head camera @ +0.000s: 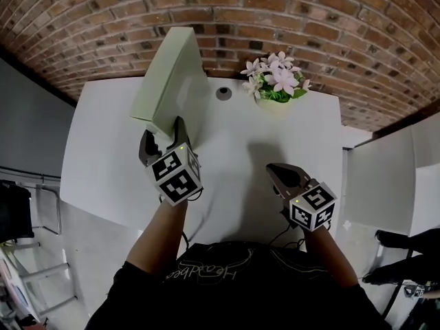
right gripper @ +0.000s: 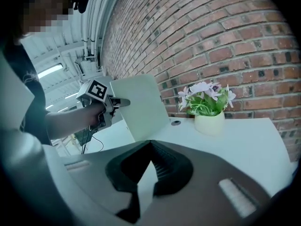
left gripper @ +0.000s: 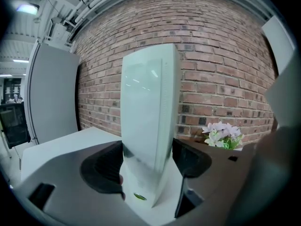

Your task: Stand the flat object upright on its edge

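**Pale green box pinched low, close to standing on its edge**

Pale green and thin, the box point(head camera: 172, 81) rises at the left rear of the white tabletop point(head camera: 103, 163), in front of the brick wall point(head camera: 309, 19). The left gripper point(head camera: 163, 130) has it. Its fingers are spread wide and pinch the two broad faces near the bottom corner closest to the person. In the left gripper view the box stands tall between the fingers and seems to lean a little. Its lower edge is down at the tabletop, though I cannot tell whether the whole edge lies flat.

To finish well, I judge the left hand should first press that narrow edge down along its full length. It should then bring the faces plumb and only after that ease the fingers apart slowly and evenly. A low pinch gives little hold over the top, so a quick let-go could tip it.

To the right of the box are a round hole point(head camera: 223, 93) in the tabletop and a pot of flowers point(head camera: 276, 80). The box would probably land towards them if it fell that way.

The right gripper point(head camera: 273, 170) hovers nearer the person, well apart from the box, its fingers pressed together on nothing. It could usefully come beside the free face as a stop while the left lets go.
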The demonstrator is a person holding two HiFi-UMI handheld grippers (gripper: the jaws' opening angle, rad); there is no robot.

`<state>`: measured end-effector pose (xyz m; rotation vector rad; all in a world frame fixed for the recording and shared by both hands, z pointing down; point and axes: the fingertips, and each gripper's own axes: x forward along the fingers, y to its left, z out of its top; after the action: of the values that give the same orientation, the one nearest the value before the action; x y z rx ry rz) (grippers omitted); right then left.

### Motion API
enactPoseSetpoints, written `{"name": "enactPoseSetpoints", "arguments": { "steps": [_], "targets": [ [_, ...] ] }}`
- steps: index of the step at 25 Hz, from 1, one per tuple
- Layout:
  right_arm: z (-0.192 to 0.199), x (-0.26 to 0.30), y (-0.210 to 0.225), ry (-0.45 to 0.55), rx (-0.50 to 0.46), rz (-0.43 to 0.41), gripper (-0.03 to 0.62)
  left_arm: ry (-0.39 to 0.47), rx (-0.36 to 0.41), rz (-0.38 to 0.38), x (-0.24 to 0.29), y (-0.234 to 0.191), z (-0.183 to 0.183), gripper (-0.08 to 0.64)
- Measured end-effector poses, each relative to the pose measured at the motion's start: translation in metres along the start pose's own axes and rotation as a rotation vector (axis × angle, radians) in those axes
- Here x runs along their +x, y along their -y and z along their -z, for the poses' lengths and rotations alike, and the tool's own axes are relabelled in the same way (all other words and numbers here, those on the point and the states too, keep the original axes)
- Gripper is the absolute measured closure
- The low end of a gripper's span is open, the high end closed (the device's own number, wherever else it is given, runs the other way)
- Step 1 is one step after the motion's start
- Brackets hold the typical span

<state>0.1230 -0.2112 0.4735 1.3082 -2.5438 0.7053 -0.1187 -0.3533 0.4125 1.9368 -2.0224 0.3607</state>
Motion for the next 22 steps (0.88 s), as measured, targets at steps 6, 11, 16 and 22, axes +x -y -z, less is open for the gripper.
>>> {"name": "enactPoseSetpoints", "arguments": {
  "steps": [6, 11, 16, 22],
  "targets": [
    [-0.001, 0.002, 0.011, 0.0, 0.017, 0.041, 0.586, -0.002, -0.004, -0.004, 0.023, 0.005, -0.009, 0.227],
    [-0.004, 0.005, 0.013, 0.0, 0.027, 0.071, 0.586, 0.004, -0.017, -0.005, 0.04, 0.009, -0.016, 0.225],
    [-0.004, 0.008, 0.014, -0.002, 0.033, 0.081, 0.586, 0.021, -0.027, 0.02, 0.05, 0.017, -0.021, 0.225],
    [-0.005, 0.007, 0.013, 0.003, 0.035, 0.082, 0.586, -0.017, -0.079, 0.093, 0.052, 0.016, -0.02, 0.224]
  ]
}}
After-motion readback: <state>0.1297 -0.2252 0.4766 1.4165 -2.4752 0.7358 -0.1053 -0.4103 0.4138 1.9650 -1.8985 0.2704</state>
